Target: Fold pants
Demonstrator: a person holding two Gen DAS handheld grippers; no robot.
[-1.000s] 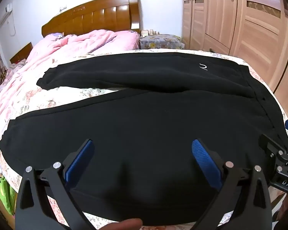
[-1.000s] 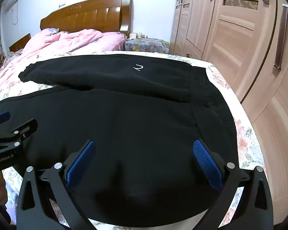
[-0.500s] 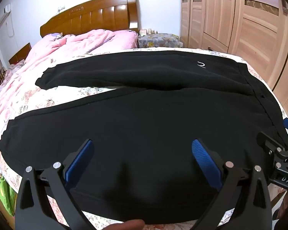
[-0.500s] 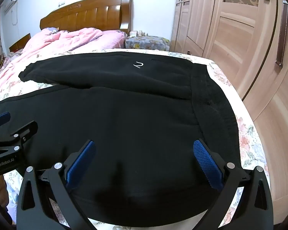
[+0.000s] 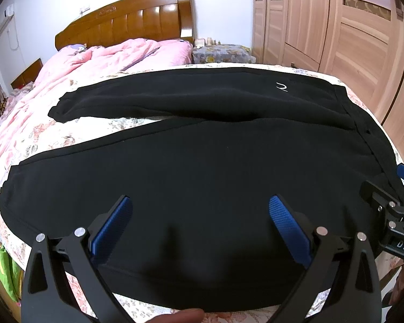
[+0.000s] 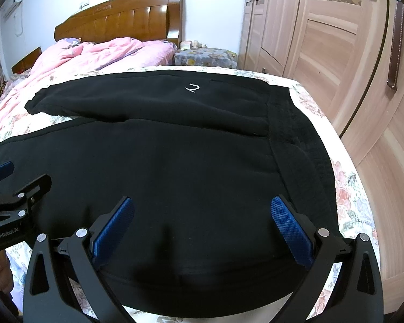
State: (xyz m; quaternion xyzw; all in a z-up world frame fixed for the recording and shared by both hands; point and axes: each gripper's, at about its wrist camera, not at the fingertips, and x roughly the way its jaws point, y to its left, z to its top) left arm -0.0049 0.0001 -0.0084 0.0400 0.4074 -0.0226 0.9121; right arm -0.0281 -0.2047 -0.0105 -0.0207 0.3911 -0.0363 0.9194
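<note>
Black pants (image 5: 202, 156) lie spread flat across the foot of the bed, both legs running left, waistband (image 6: 296, 140) at the right. A small white logo (image 6: 192, 88) marks the far leg. My left gripper (image 5: 200, 210) is open and empty, hovering just above the near leg's near edge. My right gripper (image 6: 202, 210) is open and empty over the near hip area beside the waistband. Each gripper shows at the edge of the other's view, the right one (image 5: 390, 215) and the left one (image 6: 10, 188).
A floral bedsheet (image 5: 67, 140) covers the bed, with a pink duvet (image 5: 107, 62) bunched toward the wooden headboard (image 5: 126, 24). A nightstand (image 6: 204, 56) stands at the back. Wooden wardrobe doors (image 6: 336, 53) line the right side, close to the bed's edge.
Both grippers have shifted only slightly over the pants and stay open. The pants have not moved.
</note>
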